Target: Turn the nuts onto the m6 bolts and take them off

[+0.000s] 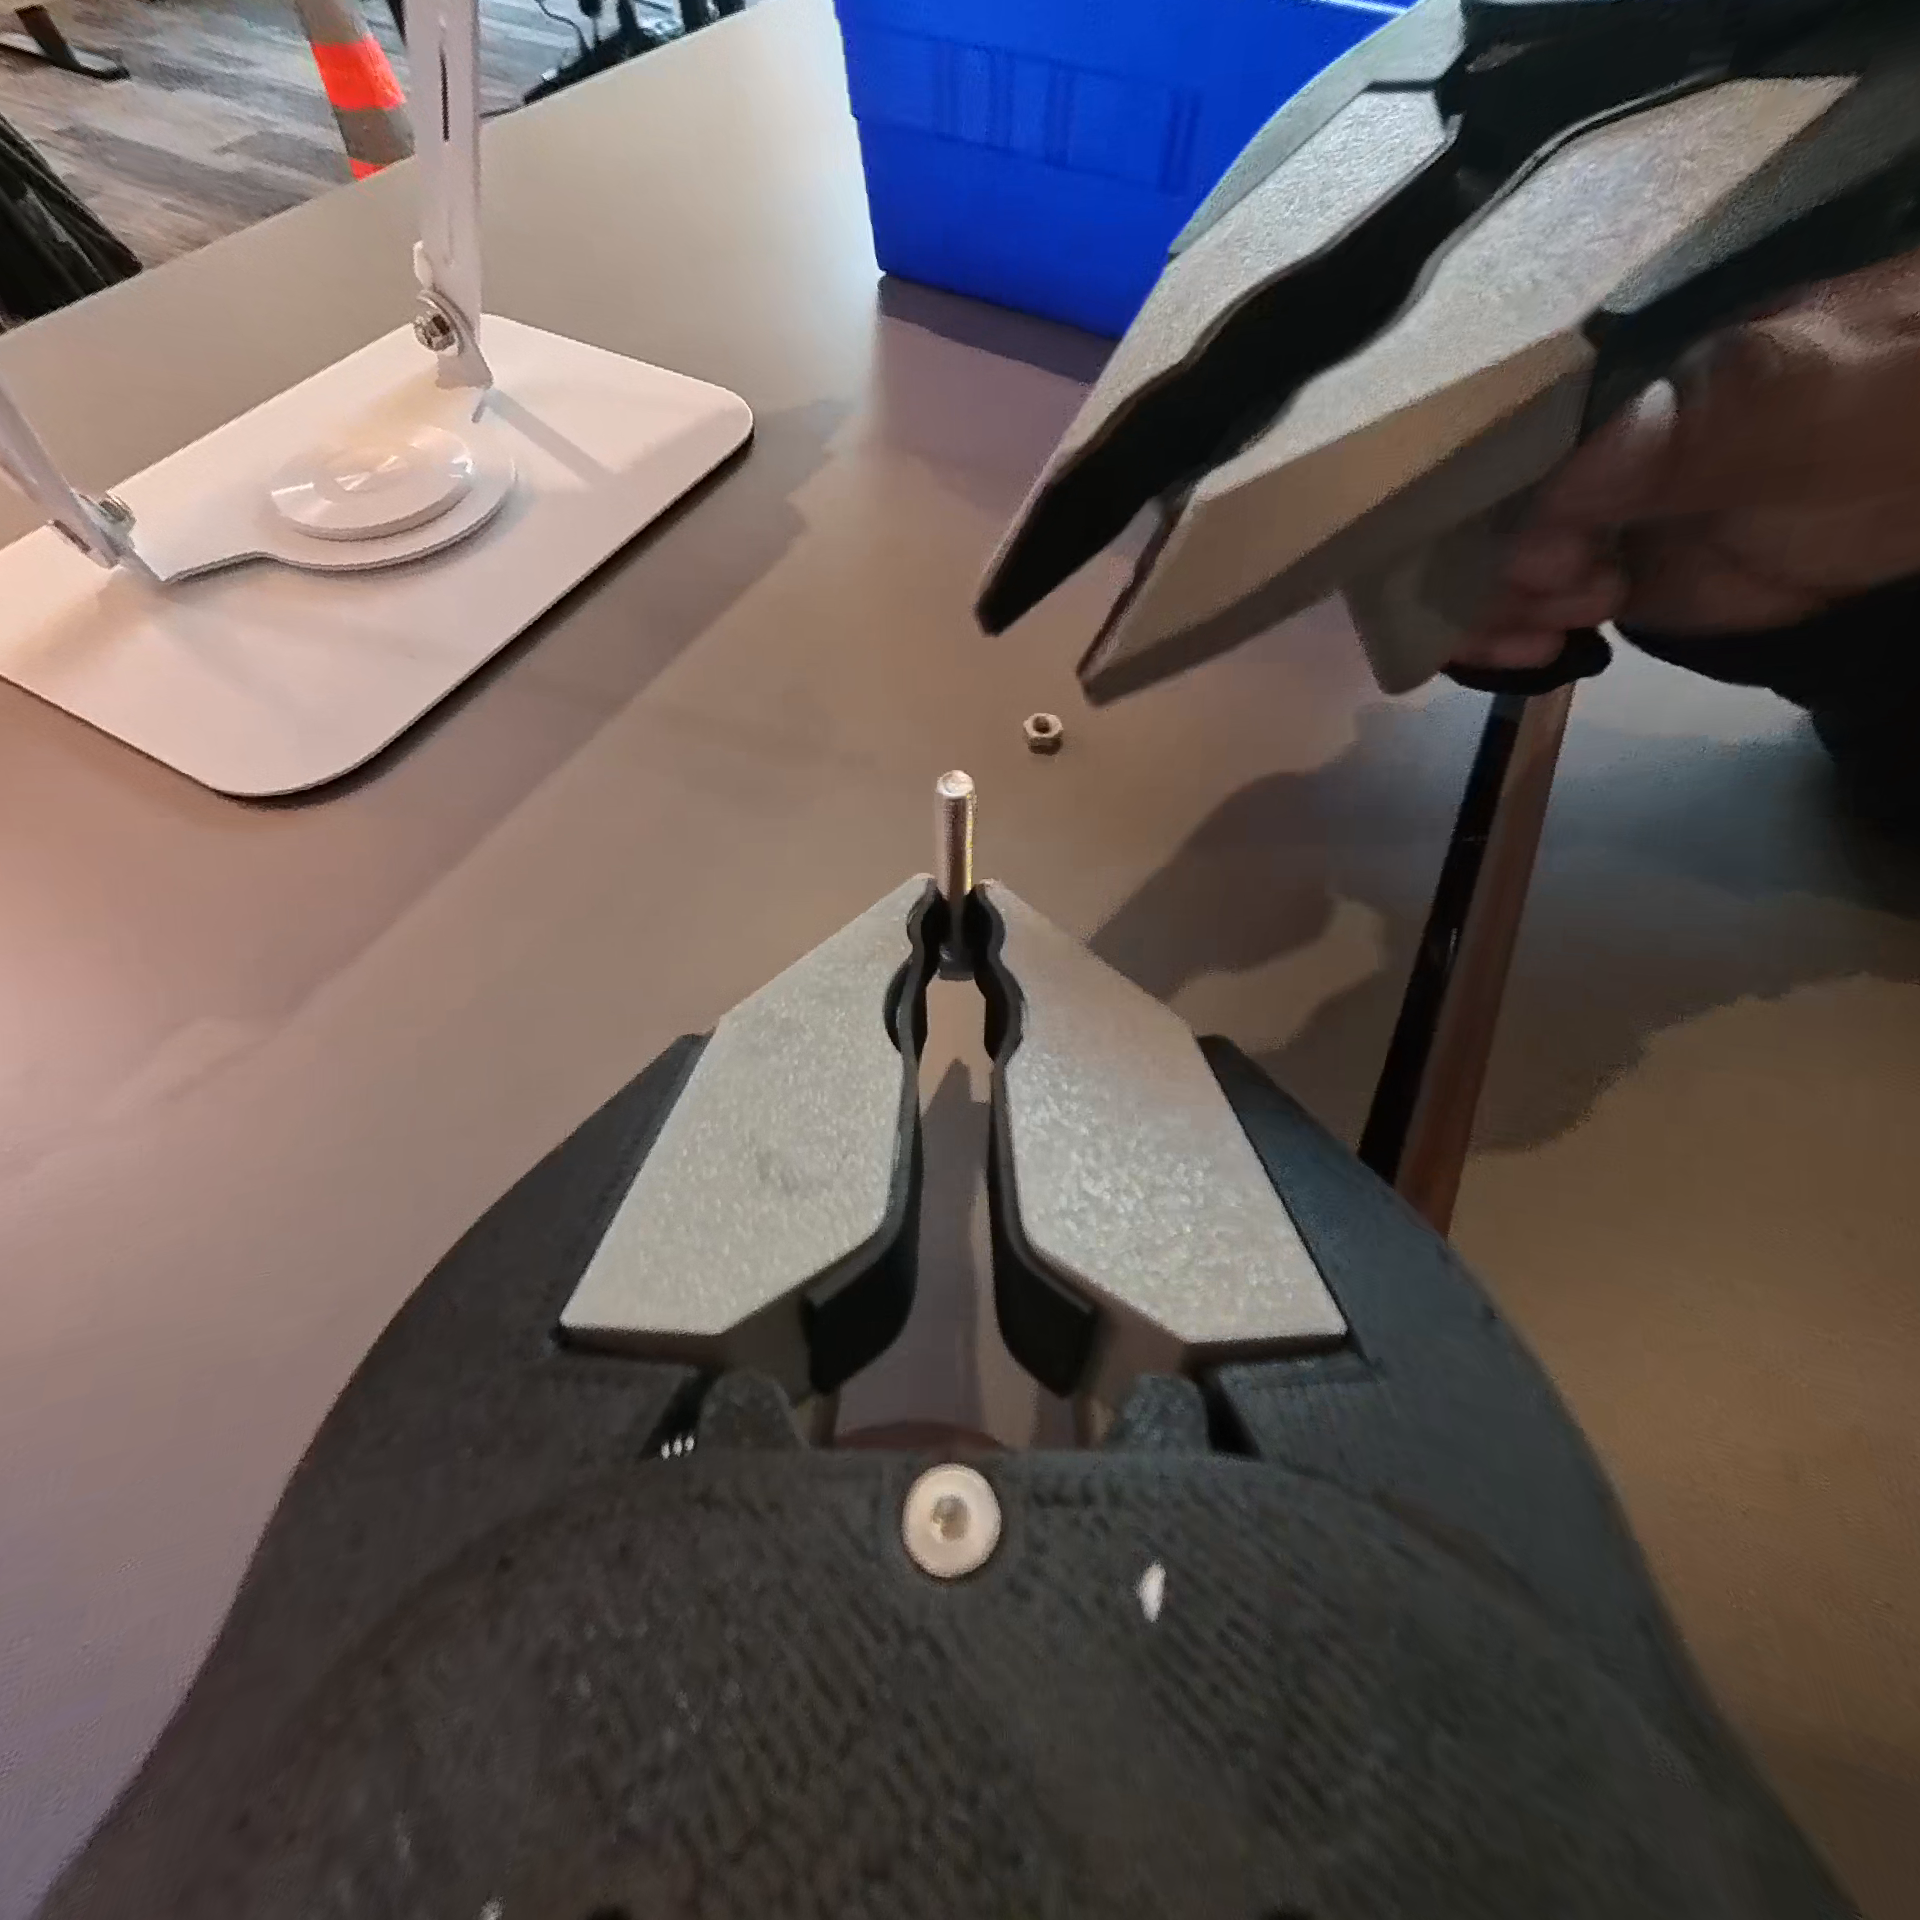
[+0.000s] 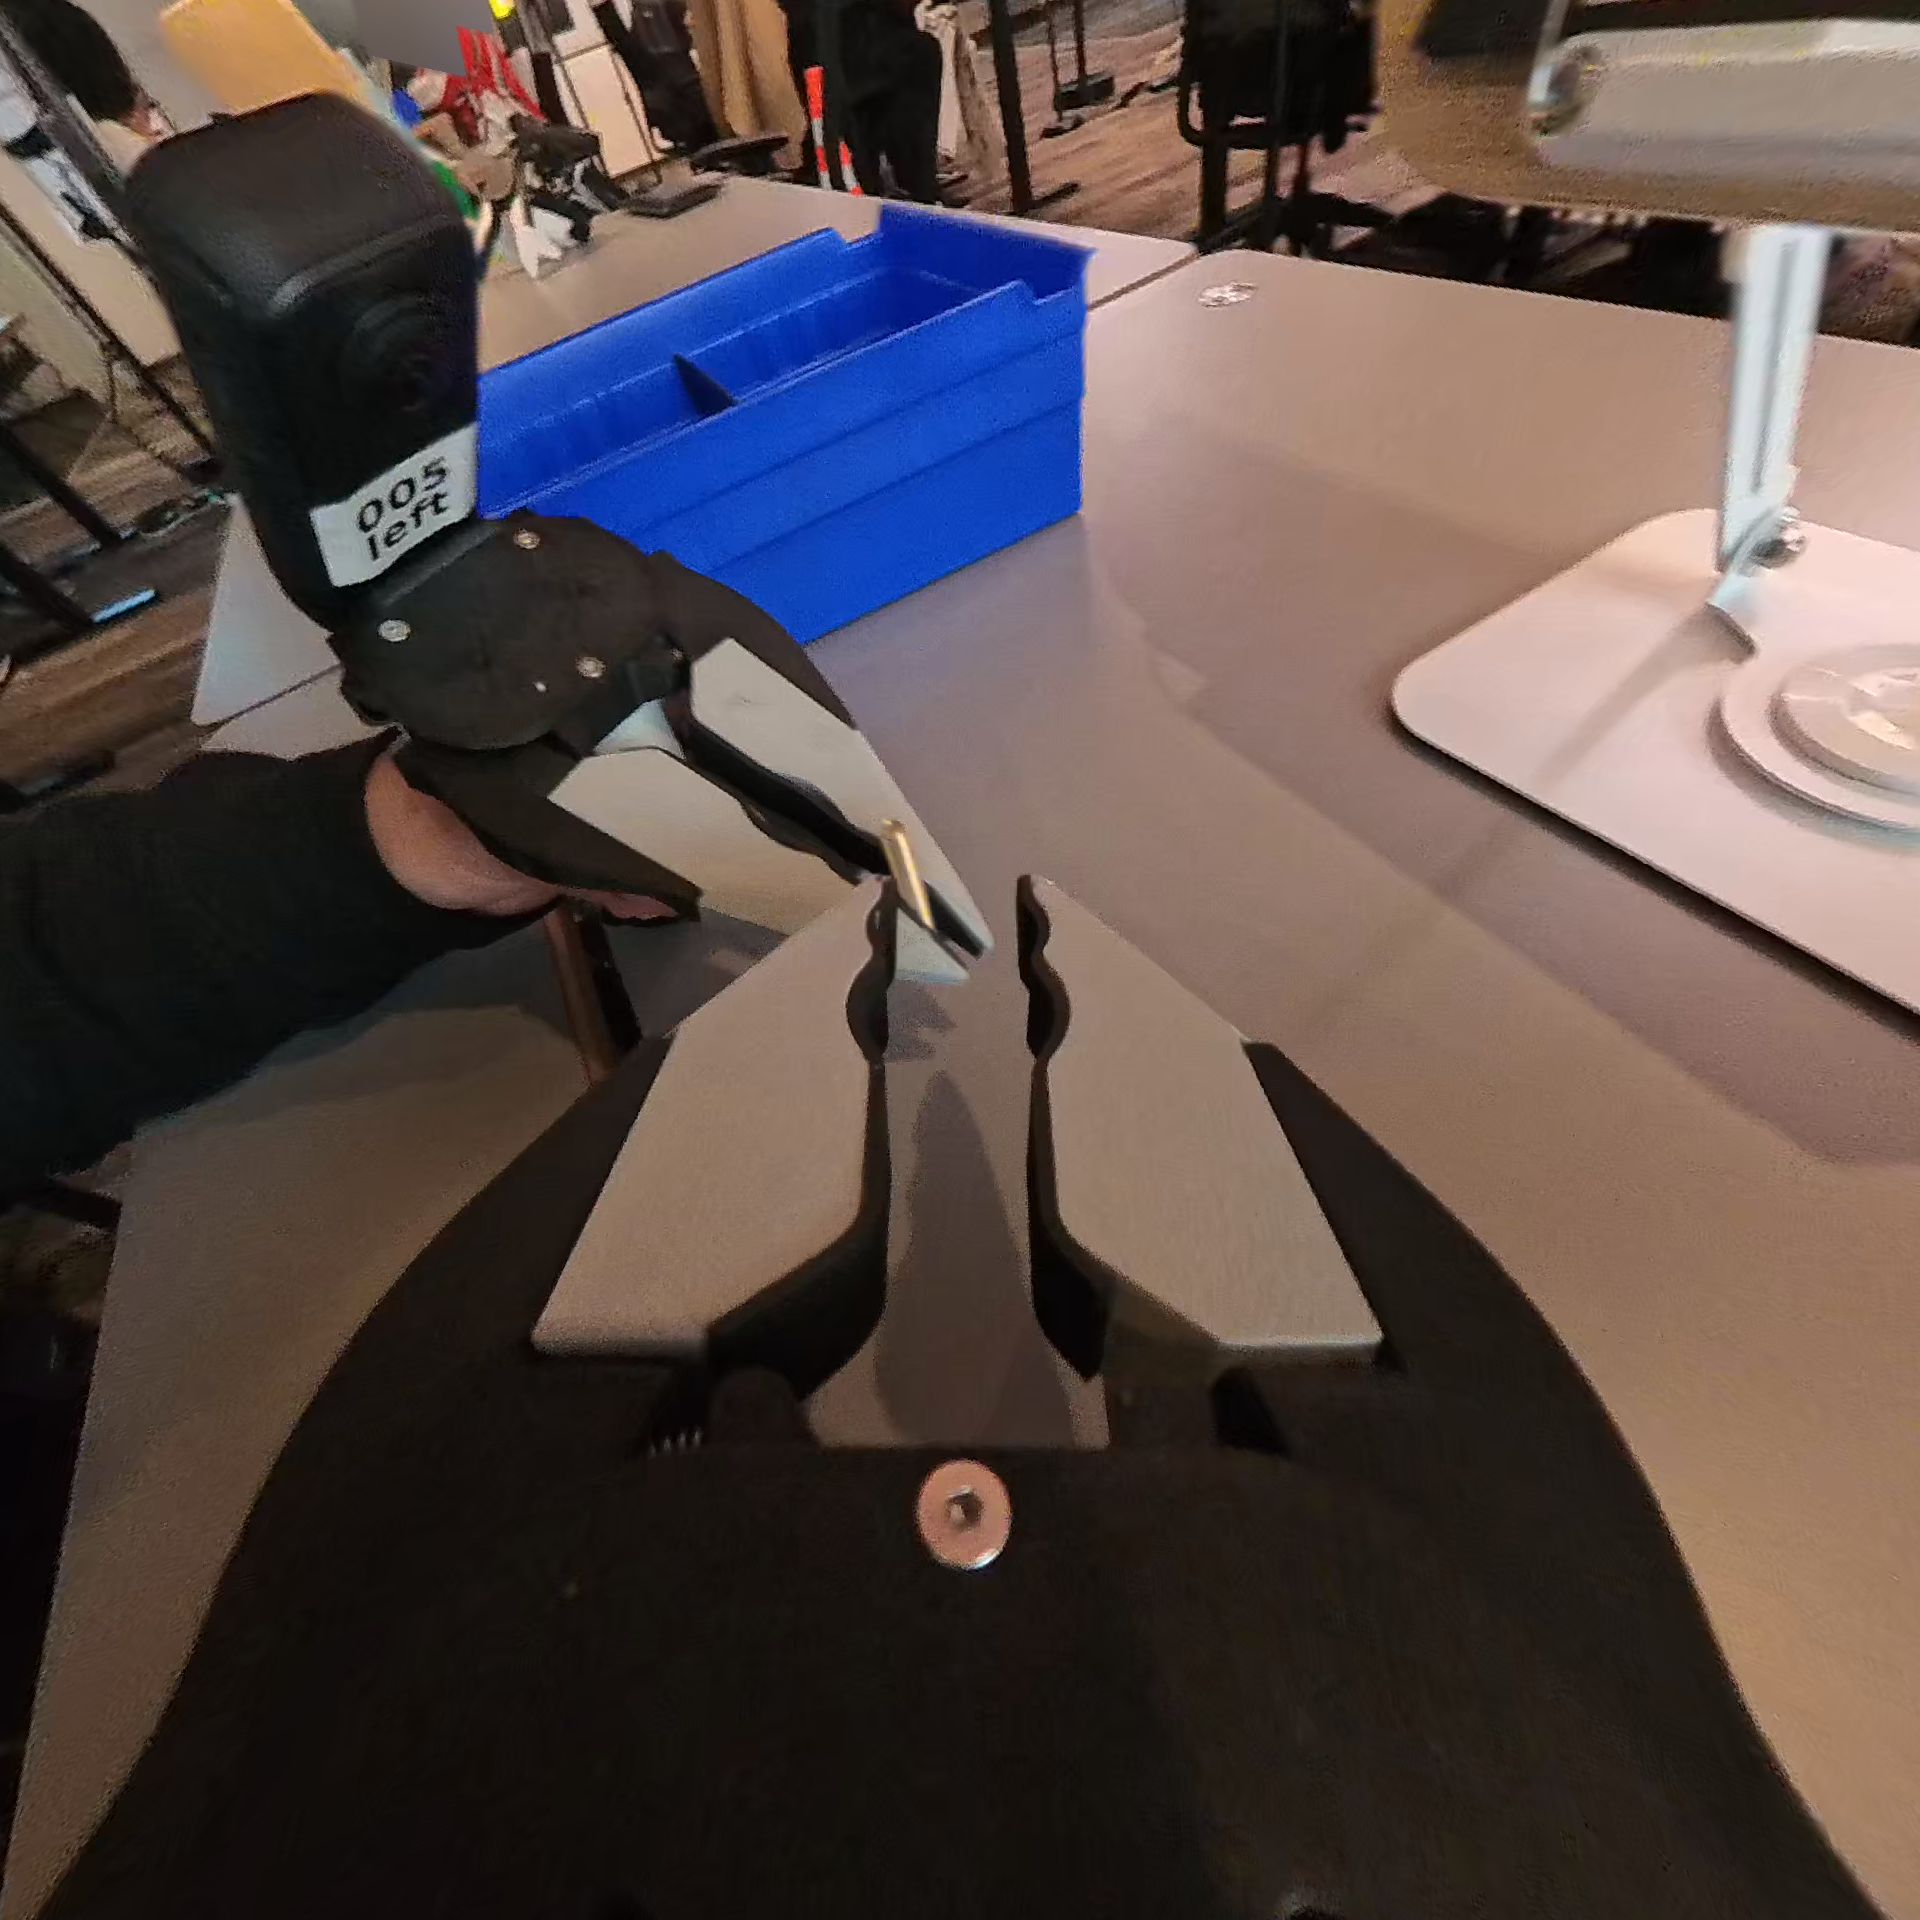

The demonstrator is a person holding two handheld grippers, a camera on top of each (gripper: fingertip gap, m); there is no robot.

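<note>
The left gripper (image 1: 956, 899) is closed on the bolt (image 1: 953, 831), whose long axis points forward out of its tips, while the nut (image 1: 1037, 734) lies on the counter (image 1: 623, 831) just below the narrowly parted, empty right gripper (image 1: 1039, 649).

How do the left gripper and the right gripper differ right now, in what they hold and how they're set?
The left gripper is shut on the bolt, whose shank juts out past its tips; the right gripper is open and holds nothing. In the left wrist view the right one angles down above the loose nut on the table, while the left one keeps the bolt off the surface. Both have the same grey fingers with black wavy pads.
</note>
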